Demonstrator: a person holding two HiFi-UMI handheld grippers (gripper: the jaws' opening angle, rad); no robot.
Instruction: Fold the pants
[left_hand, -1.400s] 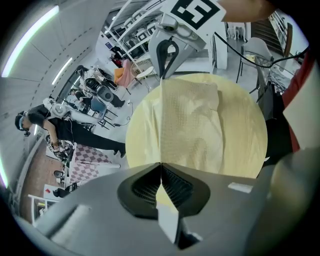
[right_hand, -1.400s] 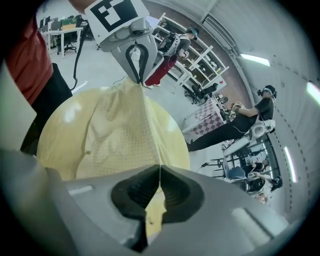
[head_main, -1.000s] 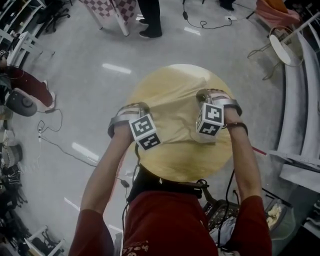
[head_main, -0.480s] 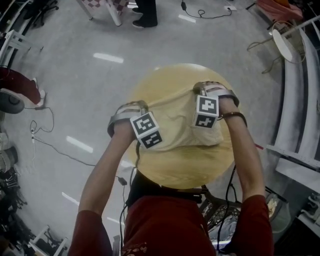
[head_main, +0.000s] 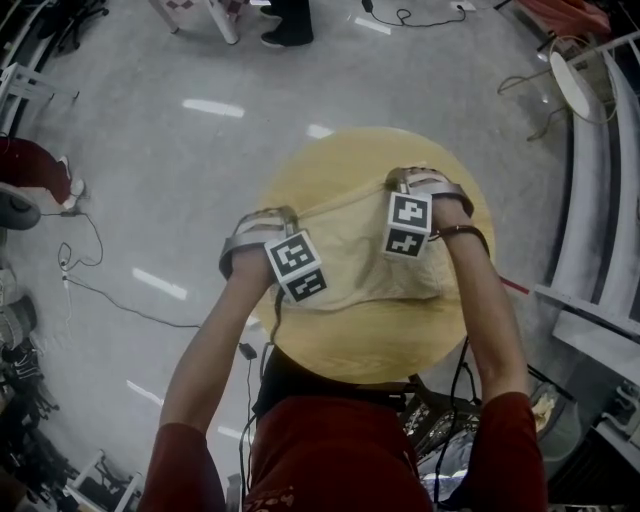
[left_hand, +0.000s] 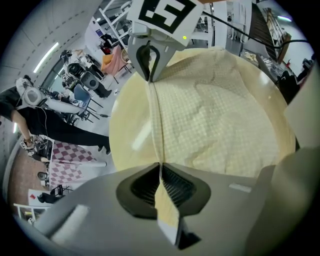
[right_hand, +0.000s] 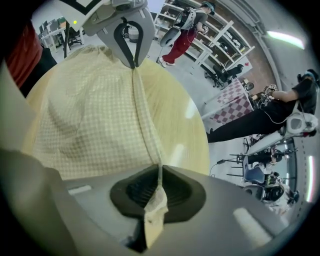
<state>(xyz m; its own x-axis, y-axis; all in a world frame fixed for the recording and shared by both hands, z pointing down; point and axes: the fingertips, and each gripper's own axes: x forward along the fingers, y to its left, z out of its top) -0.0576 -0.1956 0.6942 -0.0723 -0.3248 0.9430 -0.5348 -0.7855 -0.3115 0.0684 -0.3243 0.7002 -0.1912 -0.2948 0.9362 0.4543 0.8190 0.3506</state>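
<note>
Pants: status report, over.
Left gripper shut on pants edge. Right gripper too, fingers just easing open, cloth between them. Pants draped on round table. Nothing in the way.

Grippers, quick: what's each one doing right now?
Left gripper: shut on the pants, an edge pinched between its pads.
Right gripper: shut on the pants, edge between its pads; its jaws have just been opening slightly.

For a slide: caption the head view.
Left hand-held gripper and right hand-held gripper stretch yellow pants over a round table; the right jaws have just been opening, cloth between them.
</note>
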